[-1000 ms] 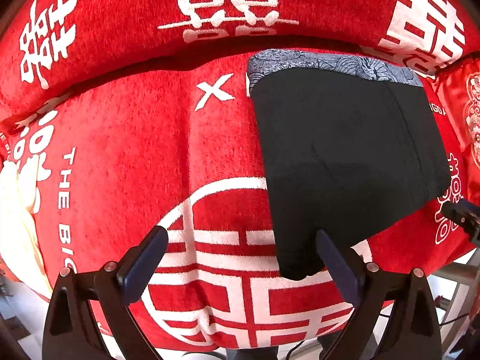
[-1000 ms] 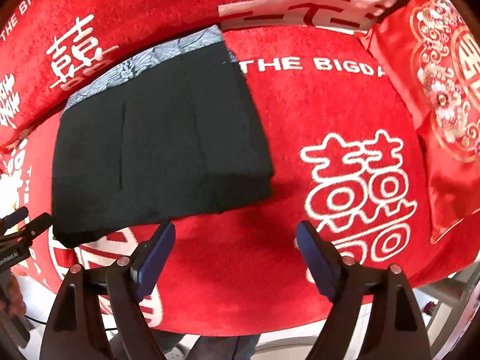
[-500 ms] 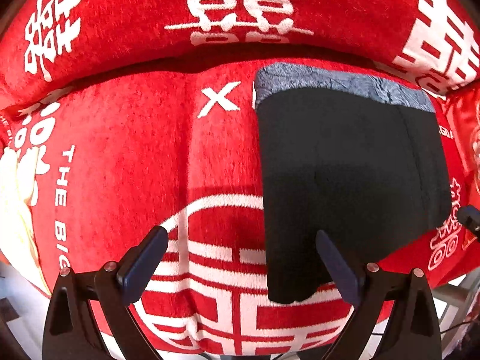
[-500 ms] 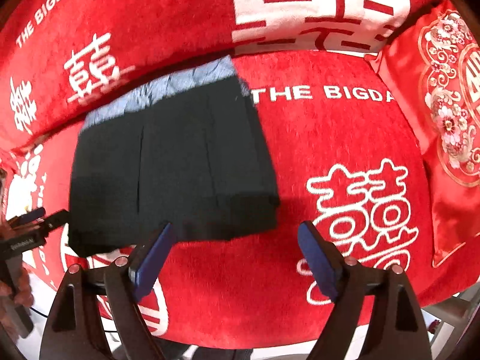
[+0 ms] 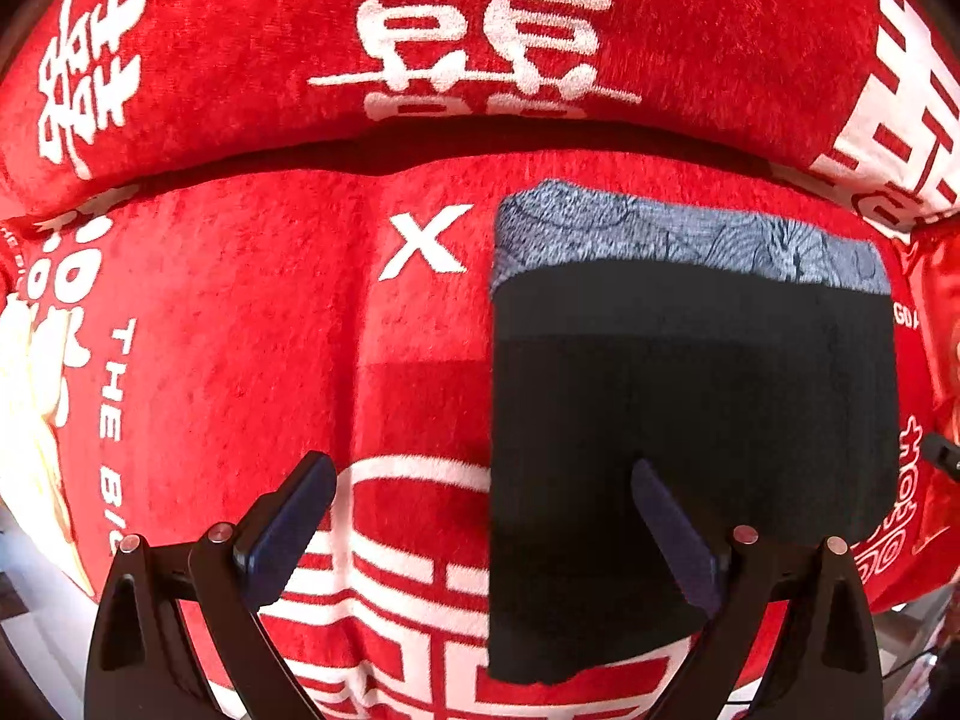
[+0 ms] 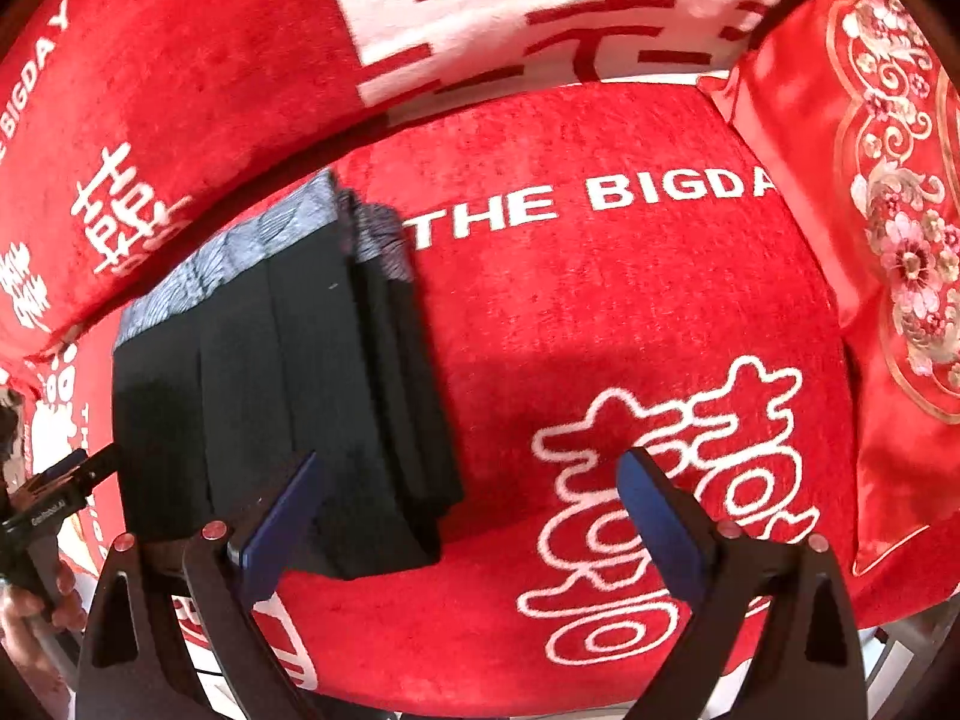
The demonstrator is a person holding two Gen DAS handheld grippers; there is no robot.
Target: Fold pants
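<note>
The black pants [image 5: 690, 420] lie folded flat on the red sofa seat [image 5: 270, 330], with a grey patterned waistband [image 5: 660, 234] at the far end. My left gripper [image 5: 480, 480] is open and empty over the near left corner of the pants; its right finger overlaps the black cloth. In the right wrist view the pants [image 6: 288, 396] lie at left in stacked layers. My right gripper [image 6: 468, 474] is open and empty over their near right corner.
The red sofa backrest [image 5: 480, 60] with white characters rises behind. A red embroidered cushion [image 6: 888, 252] stands at the seat's right end. The other hand-held gripper [image 6: 54, 498] shows at the left edge. The seat's front edge is just below the fingers.
Both grippers have moved forward and lower toward the pants, which now look larger. Both stay open. The pants have not moved.
</note>
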